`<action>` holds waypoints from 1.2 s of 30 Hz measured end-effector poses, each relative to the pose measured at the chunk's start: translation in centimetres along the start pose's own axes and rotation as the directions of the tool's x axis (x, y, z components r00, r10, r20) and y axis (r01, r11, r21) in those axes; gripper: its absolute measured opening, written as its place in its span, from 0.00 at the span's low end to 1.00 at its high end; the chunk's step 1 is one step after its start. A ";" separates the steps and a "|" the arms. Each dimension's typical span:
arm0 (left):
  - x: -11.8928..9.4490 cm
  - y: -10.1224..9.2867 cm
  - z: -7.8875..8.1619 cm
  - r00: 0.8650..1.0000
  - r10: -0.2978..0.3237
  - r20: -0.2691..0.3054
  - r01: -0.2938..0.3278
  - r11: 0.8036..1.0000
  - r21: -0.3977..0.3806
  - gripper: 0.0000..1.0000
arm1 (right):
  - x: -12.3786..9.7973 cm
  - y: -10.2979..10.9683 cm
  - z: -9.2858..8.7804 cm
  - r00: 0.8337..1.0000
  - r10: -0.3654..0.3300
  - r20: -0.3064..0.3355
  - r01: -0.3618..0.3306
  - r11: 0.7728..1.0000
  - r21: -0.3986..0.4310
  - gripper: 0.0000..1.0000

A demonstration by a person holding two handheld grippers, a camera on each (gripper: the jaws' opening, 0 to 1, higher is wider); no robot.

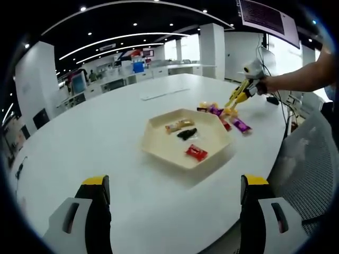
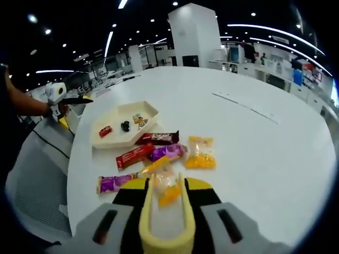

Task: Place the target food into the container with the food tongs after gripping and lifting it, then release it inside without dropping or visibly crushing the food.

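Observation:
My right gripper (image 2: 167,203) is shut on yellow food tongs (image 2: 185,203). The tong arms straddle a yellow-orange snack packet (image 2: 167,191) at the near edge of a snack pile; I cannot tell whether it is lifted off the table. A cream hexagonal tray (image 2: 117,112) lies beyond the pile and holds several small snacks. In the left gripper view the same tray (image 1: 159,145) sits ahead of my left gripper (image 1: 176,198), which is open with nothing between its jaws. Past the tray, the right gripper (image 1: 250,79) holds the tongs (image 1: 235,98) over the pile.
The pile holds a dark brown bar (image 2: 159,138), a red bar (image 2: 135,156), a purple bar (image 2: 167,152), a yellow packet (image 2: 200,153) and a purple packet (image 2: 114,183). The white table (image 1: 79,143) curves away; a mesh chair (image 1: 310,153) stands at its edge.

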State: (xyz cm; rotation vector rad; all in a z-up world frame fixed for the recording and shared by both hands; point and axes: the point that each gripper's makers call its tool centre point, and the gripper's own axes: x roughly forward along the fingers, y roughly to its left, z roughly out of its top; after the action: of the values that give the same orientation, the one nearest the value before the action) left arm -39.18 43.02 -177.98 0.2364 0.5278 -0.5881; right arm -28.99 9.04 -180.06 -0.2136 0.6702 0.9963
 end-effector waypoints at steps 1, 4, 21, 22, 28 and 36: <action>0.0 0.0 0.0 1.000 0.000 0.000 0.000 1.000 -0.001 0.99 | -0.2 0.0 0.1 1.000 -0.001 -0.001 0.001 1.000 -0.018 0.25; 0.0 0.0 0.1 1.000 0.000 0.002 0.000 1.000 -0.001 0.99 | -0.6 0.1 0.4 1.000 0.012 -0.027 -0.015 0.997 -0.081 0.25; -0.1 0.0 0.2 1.000 0.003 0.008 -0.003 1.000 -0.009 0.99 | 1.2 0.0 -1.2 0.976 0.010 -0.218 -0.053 0.980 -0.193 0.23; -0.1 0.1 0.2 1.000 0.004 0.009 -0.004 1.000 -0.009 0.99 | 1.1 -0.1 -1.4 0.973 0.001 -0.229 -0.042 0.984 -0.175 0.22; -0.1 0.1 0.3 1.000 0.004 0.014 -0.004 1.000 -0.014 0.99 | 1.0 -0.6 -1.0 0.974 -0.032 -0.223 0.009 0.995 -0.101 0.20; -0.2 0.1 0.3 1.000 0.004 0.016 -0.004 1.000 -0.016 0.99 | 0.9 -0.4 -0.8 0.978 -0.032 -0.207 0.019 0.998 -0.062 0.19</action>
State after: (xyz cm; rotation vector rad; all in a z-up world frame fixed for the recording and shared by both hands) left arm -39.10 43.08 -177.64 0.2179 0.5165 -0.5811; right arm -28.68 9.11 -181.25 -0.3821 0.8266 0.9780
